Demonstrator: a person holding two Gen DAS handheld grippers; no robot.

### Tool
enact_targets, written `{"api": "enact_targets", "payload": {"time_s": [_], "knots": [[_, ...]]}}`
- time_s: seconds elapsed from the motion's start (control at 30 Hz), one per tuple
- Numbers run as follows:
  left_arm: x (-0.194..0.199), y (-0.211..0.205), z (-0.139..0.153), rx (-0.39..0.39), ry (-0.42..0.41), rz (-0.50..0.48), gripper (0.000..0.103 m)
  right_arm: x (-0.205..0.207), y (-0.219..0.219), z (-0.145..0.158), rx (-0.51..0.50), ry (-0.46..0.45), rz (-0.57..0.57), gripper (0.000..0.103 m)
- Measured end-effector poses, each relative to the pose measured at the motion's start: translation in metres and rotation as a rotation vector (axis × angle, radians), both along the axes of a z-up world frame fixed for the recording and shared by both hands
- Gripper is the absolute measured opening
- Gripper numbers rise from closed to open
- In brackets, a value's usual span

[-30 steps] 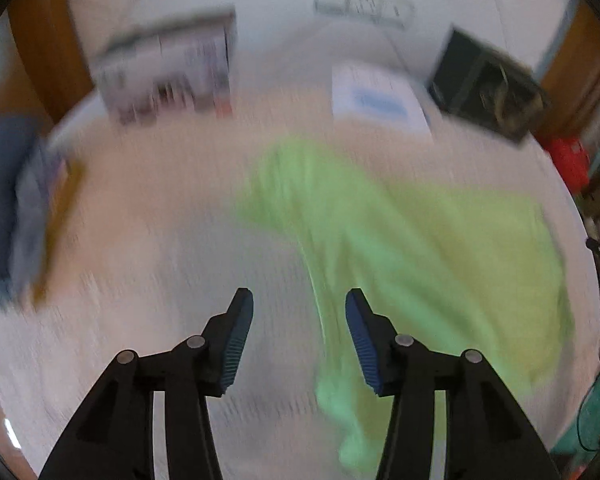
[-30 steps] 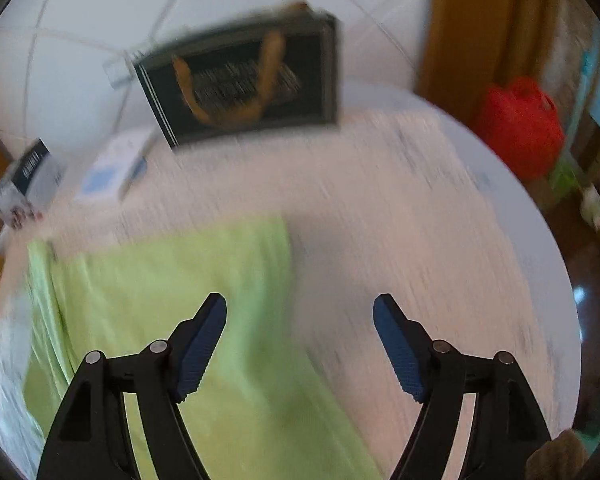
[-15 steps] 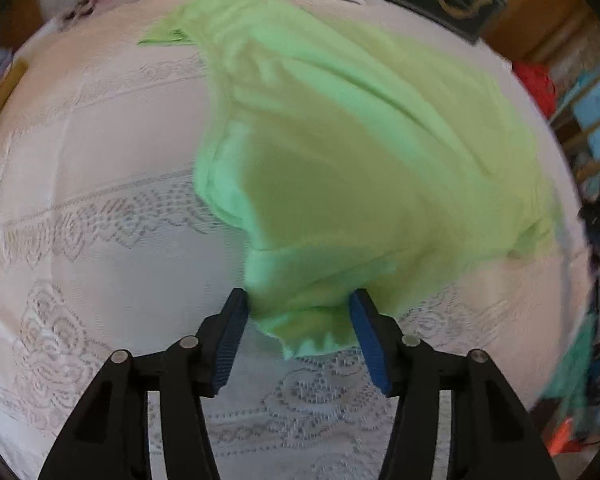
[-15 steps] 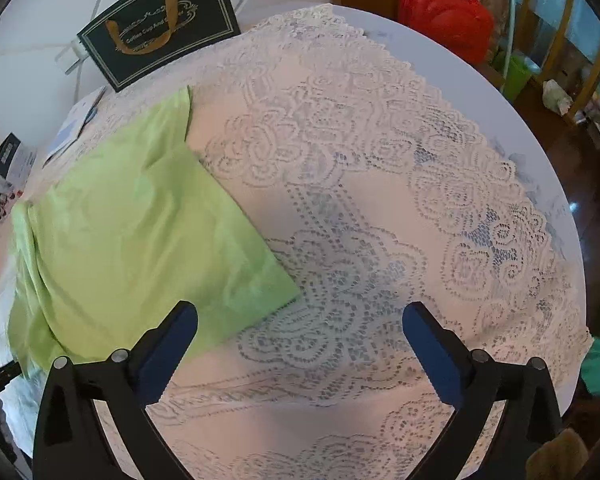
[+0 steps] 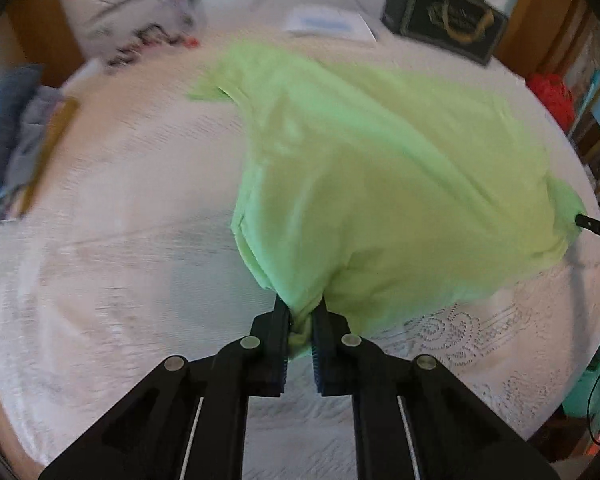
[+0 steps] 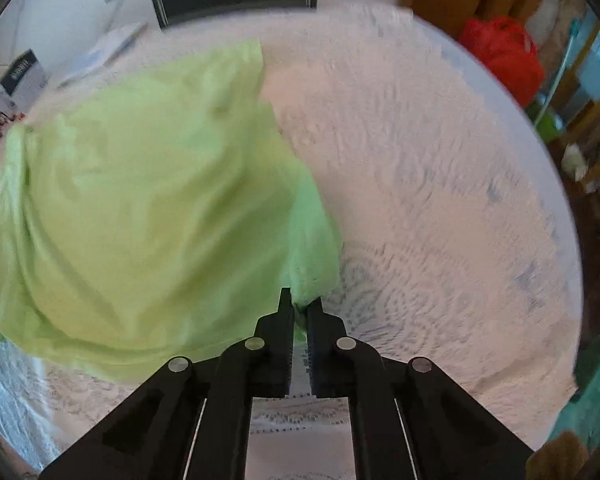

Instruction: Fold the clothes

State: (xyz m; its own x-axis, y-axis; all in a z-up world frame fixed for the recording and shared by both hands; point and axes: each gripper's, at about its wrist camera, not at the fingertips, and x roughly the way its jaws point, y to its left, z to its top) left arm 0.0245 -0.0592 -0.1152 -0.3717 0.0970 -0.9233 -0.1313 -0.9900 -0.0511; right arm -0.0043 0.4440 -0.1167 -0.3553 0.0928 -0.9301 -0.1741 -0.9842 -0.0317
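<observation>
A light green garment lies partly lifted over a white lace tablecloth. My left gripper is shut on the garment's near left corner, cloth bunched between the jaws. In the right wrist view the same garment fills the left half. My right gripper is shut on its near right corner. The near edge hangs raised between the two grippers. The right gripper's tip shows at the far right of the left wrist view.
A dark paper bag with gold handles stands at the table's far edge, with a white booklet and a printed box beside it. Blue cloth lies at the left. A red bag sits beyond the table.
Both grippers were open above the flat garment; they have come down, closed on its near corners, and lifted the near edge off the tablecloth.
</observation>
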Motion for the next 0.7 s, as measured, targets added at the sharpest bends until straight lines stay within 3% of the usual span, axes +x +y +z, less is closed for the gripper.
{"api": "enact_targets", "payload": {"time_s": [0.13, 0.2, 0.37, 0.47, 0.5, 0.57, 0.63, 0.7], "knots": [[0.022, -0.019, 0.026, -0.008, 0.004, -0.03, 0.007, 0.033, 0.01, 0.054, -0.042, 0.092, -0.023, 0.005], [0.031, -0.019, 0.021, -0.016, -0.048, -0.049, 0.008, 0.049, 0.011, 0.065, -0.059, 0.092, -0.027, 0.005], [0.054, -0.012, -0.016, -0.034, -0.252, -0.102, 0.009, 0.08, 0.001, 0.039, -0.085, -0.078, -0.017, 0.005], [0.059, -0.013, -0.036, -0.017, -0.345, -0.117, 0.023, 0.096, -0.002, 0.008, -0.08, -0.23, -0.013, 0.01], [0.057, -0.015, -0.035, -0.01, -0.346, -0.113, 0.031, 0.098, 0.0, -0.002, -0.058, -0.274, -0.025, 0.015], [0.046, -0.023, -0.018, 0.029, -0.298, -0.083, 0.038, 0.095, 0.006, -0.008, -0.01, -0.312, -0.048, 0.043], [0.027, -0.03, 0.004, 0.06, -0.223, -0.043, 0.051, 0.087, 0.013, 0.005, -0.004, -0.263, -0.07, 0.055], [-0.001, -0.032, 0.024, 0.057, -0.137, -0.019, 0.053, 0.069, 0.016, 0.028, -0.03, -0.169, -0.066, 0.055]]}}
